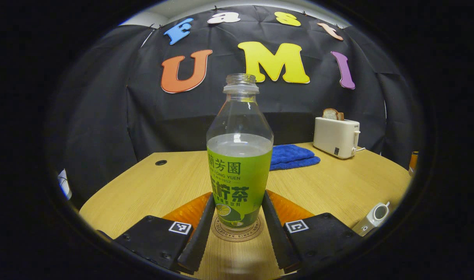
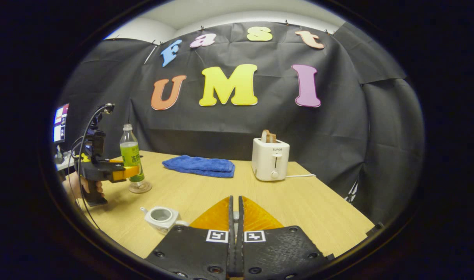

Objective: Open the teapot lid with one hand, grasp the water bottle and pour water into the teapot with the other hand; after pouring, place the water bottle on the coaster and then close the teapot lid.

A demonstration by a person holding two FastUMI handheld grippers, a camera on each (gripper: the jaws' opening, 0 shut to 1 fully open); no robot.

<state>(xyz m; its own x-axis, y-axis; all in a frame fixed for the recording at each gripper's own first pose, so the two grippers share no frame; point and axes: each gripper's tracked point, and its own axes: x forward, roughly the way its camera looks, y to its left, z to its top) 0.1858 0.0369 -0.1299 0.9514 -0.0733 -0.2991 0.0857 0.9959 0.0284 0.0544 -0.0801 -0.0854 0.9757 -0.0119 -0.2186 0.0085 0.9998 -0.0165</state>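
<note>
Light wood counter (image 2: pixel 307 206) carries toaster (image 2: pixel 271 159) at back. Blue towel (image 2: pixel 200 165) lies left of toaster. Coaster (image 2: pixel 140 188) farther left, water bottle (image 2: pixel 131 157) upright on it. Open teapot (image 2: pixel 161 216) stands nearer than coaster, lid off.

Teapot lid (image 2: pixel 236 216) hidden between fingers

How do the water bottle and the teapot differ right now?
1. The water bottle is tall and clear with a green label; the teapot is low and white.
2. The water bottle stands on the coaster; the teapot sits straight on the table.
3. The water bottle is between the left claw's fingers; the teapot stands free.
Both are upright and open on top.
</note>
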